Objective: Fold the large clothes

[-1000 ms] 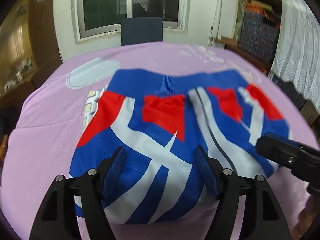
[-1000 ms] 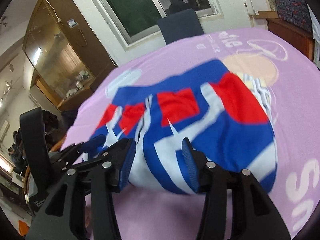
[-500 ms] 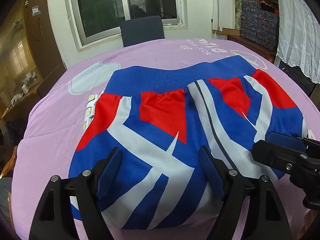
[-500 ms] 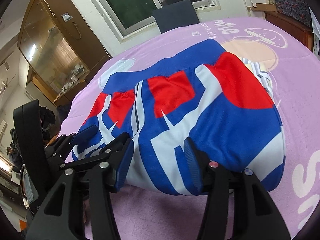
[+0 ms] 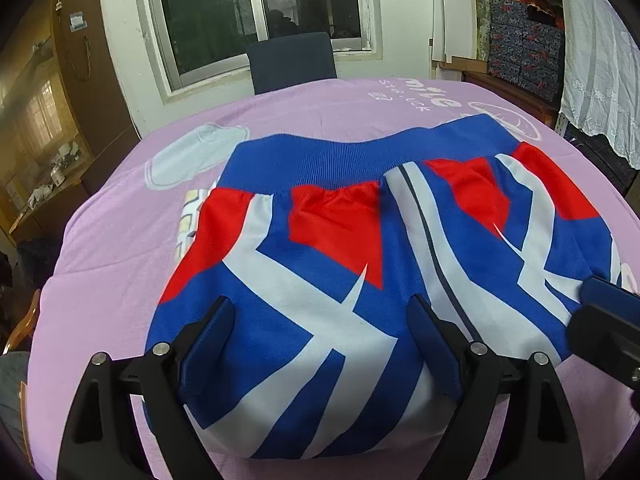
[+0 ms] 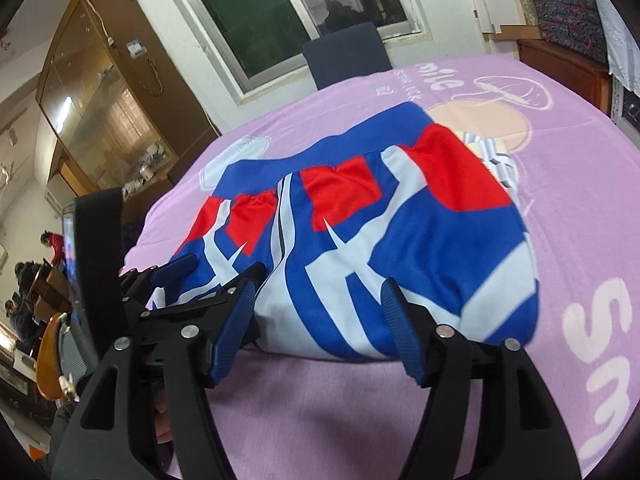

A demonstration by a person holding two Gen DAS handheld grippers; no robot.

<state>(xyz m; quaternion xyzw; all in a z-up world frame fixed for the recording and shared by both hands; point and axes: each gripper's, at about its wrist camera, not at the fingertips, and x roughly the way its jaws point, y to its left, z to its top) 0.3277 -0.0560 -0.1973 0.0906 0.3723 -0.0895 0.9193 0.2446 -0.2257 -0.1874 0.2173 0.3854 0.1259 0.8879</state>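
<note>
A folded blue, red and white garment [image 5: 360, 264] lies flat on the purple-covered table [image 5: 112, 248], its ribbed blue band at the far side. My left gripper [image 5: 320, 344] is open and empty, its blue pads [image 5: 208, 344] over the garment's near edge. My right gripper [image 6: 320, 320] is open and empty, just in front of the garment [image 6: 380, 232] near its fold. The right gripper also shows at the right edge of the left wrist view [image 5: 608, 320], and the left gripper at the left of the right wrist view [image 6: 168, 276].
A dark blue chair [image 5: 292, 60] stands behind the table under a window [image 5: 256, 12]. A wooden glass cabinet [image 6: 100, 96] is on the left. Patterned boxes [image 5: 524, 52] and a white curtain [image 5: 600, 60] are on the right. People sit far left [image 6: 24, 280].
Both grippers have drawn back a little toward me from the garment and stayed open. The garment has settled flat on the table.
</note>
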